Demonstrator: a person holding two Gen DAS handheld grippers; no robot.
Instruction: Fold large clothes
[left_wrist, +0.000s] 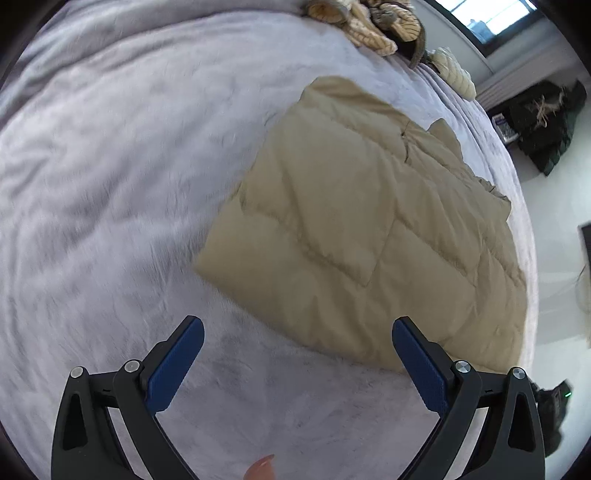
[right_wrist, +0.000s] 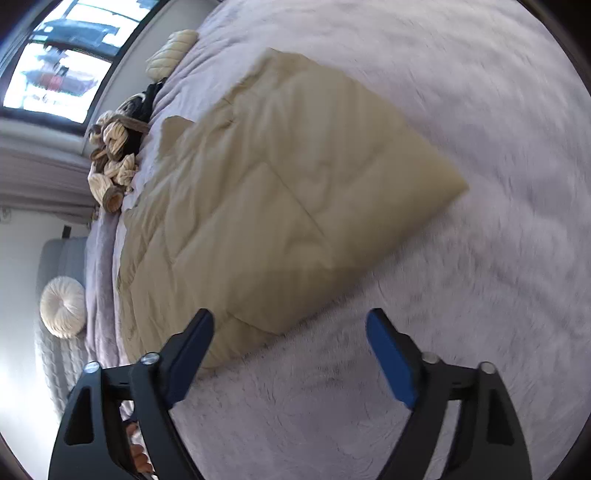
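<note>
The tan quilted jacket (left_wrist: 365, 229) lies folded on the grey fleece bedspread (left_wrist: 110, 184); the left gripper (left_wrist: 297, 363) and right gripper (right_wrist: 290, 356) hang above it, jaws spread and empty; puffy layers may spring apart, or a careless pinch catch fleece.

We are in a bedroom of a home. We see a wide bed (left_wrist: 110, 184) covered by a plush lilac-grey blanket (right_wrist: 480, 332), with cream knitted cushions (right_wrist: 114, 162) heaped at its far edge and a round pleated cushion (right_wrist: 62, 306) beside it. A window (right_wrist: 55, 74) lets in daylight above a pale wall, and dark bags (left_wrist: 546, 122) sit on the light floor.
</note>
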